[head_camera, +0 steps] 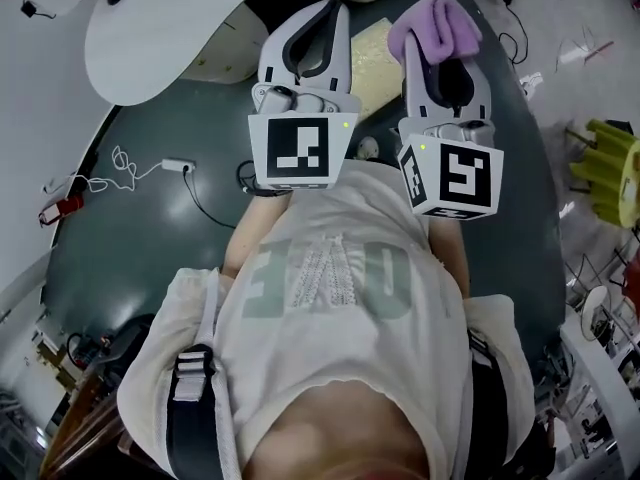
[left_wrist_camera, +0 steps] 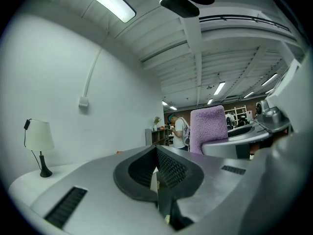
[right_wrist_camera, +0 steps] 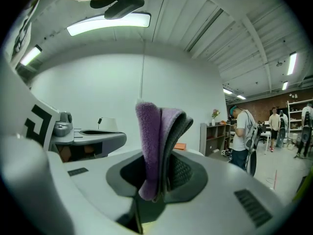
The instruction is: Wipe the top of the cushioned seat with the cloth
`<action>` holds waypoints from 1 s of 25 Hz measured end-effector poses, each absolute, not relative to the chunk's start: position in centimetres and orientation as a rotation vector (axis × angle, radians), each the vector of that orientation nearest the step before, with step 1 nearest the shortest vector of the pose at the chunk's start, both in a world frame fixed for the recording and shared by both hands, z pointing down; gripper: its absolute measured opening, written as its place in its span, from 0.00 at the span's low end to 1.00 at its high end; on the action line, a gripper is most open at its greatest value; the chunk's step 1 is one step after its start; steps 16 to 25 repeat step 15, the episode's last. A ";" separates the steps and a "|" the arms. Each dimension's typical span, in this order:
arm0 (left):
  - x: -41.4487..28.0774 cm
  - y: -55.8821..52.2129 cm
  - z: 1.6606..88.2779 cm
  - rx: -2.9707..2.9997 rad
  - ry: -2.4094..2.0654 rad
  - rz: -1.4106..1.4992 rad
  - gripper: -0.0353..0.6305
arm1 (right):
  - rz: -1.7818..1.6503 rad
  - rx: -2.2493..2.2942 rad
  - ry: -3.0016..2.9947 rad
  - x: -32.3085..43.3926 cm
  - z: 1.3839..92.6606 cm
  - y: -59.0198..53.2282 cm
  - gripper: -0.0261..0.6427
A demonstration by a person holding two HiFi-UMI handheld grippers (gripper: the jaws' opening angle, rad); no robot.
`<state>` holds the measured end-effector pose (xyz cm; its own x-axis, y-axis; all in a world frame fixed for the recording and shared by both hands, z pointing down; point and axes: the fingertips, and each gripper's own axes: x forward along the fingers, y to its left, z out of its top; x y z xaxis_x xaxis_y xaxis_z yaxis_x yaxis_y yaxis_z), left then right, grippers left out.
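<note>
Head view: the person's white printed T-shirt (head_camera: 330, 298) fills the foreground. Beyond it both tools are raised side by side over the dark floor. The white left gripper (head_camera: 322, 16) looks clenched, and the white right gripper (head_camera: 437, 43) grips a folded purple terry cloth (head_camera: 435, 23).

Left gripper view: the jaws are pressed together with nothing between them.

Right gripper view: the jaws pinch the cloth upright.

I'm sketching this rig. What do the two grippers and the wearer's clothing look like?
Both the left gripper and right gripper have white moulded shells with dark grey ribbed pads lining the tongs. Each carries a white cube with black square markers and a small green light. The person wears a pale T-shirt with faded lettering and dark straps.
</note>
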<state>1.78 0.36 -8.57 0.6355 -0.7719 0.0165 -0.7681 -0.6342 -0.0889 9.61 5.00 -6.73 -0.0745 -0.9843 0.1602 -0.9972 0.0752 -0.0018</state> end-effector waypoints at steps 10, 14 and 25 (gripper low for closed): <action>1.9 0.4 -9.7 -2.757 1.295 -0.045 0.06 | 0.127 2.053 -2.242 9.6 -7.8 5.3 0.18; 2.2 0.6 -9.9 -2.761 1.302 -0.062 0.06 | 0.177 2.001 -2.275 9.5 -7.5 5.6 0.18; 2.2 0.6 -9.8 -2.765 1.305 -0.073 0.06 | 0.194 1.984 -2.286 9.4 -7.4 5.7 0.18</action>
